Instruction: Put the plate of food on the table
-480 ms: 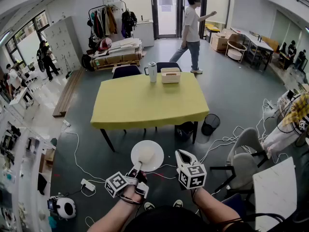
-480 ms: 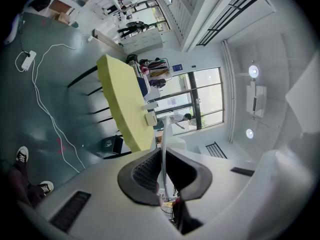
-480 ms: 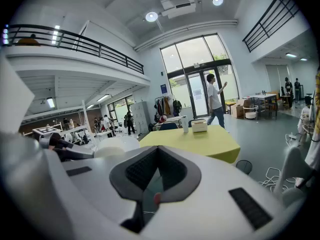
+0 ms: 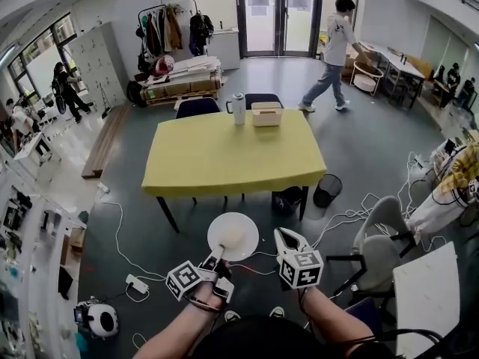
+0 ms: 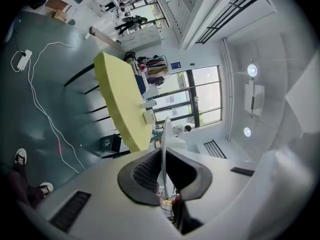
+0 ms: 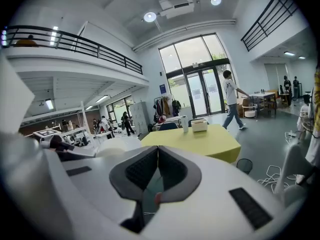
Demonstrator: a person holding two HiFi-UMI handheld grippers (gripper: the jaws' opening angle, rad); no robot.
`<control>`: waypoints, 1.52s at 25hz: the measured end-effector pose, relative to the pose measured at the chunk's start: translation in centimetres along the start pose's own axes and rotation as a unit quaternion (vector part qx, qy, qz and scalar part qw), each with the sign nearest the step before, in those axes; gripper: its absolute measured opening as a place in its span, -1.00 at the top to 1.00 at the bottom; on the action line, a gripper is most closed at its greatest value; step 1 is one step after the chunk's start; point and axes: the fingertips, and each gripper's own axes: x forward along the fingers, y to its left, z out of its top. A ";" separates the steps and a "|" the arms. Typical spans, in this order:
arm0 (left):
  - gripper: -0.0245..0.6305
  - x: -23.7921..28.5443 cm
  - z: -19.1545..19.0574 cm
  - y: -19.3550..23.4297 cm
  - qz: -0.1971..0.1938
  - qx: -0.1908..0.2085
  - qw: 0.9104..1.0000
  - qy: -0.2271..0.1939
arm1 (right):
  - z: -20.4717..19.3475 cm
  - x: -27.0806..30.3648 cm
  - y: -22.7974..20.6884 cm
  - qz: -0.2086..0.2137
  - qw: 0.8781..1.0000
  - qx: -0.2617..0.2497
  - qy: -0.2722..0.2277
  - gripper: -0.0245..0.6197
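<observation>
The left tool [image 4: 215,256] is clamped on the near rim of a white plate [image 4: 233,236]. The left gripper view shows this rim edge-on between the two pads. The plate carries a pale mound of food [image 4: 235,238] and hangs level over the grey floor [image 4: 135,223], short of the near edge of the yellow desk [image 4: 232,155] and not touching it. The right tool [image 4: 285,238] is just right of the plate, its jaws together on nothing. The near half of the desk is bare. A white jug [image 4: 239,109] and a pale box [image 4: 266,114] stand side by side at the far edge, with two dark chairs [image 4: 196,108] behind them. Between plate and desk the floor is open apart from loose white cables [image 4: 120,238] and a power strip [image 4: 136,284] to the left. A black bin [image 4: 326,191] stands by the desk's right near leg, and a grey chair [image 4: 382,238] is further right. Beyond the desk a person [image 4: 333,43] walks by the glass doors.
</observation>
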 end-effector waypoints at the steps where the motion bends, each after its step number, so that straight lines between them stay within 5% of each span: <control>1: 0.85 0.0 0.2 0.1 0.001 -0.001 1.000 0.000 | 0.0 0.1 -0.1 -0.003 1.000 0.002 0.002 0.89; 28: 0.85 -0.2 6.0 1.9 -0.007 -0.002 1.000 0.018 | -0.6 3.9 3.5 -0.038 0.999 0.000 0.009 0.89; 38: 0.85 5.6 8.5 1.9 -0.009 -0.004 1.000 0.009 | 1.0 9.7 0.5 -0.019 1.000 0.001 0.013 0.89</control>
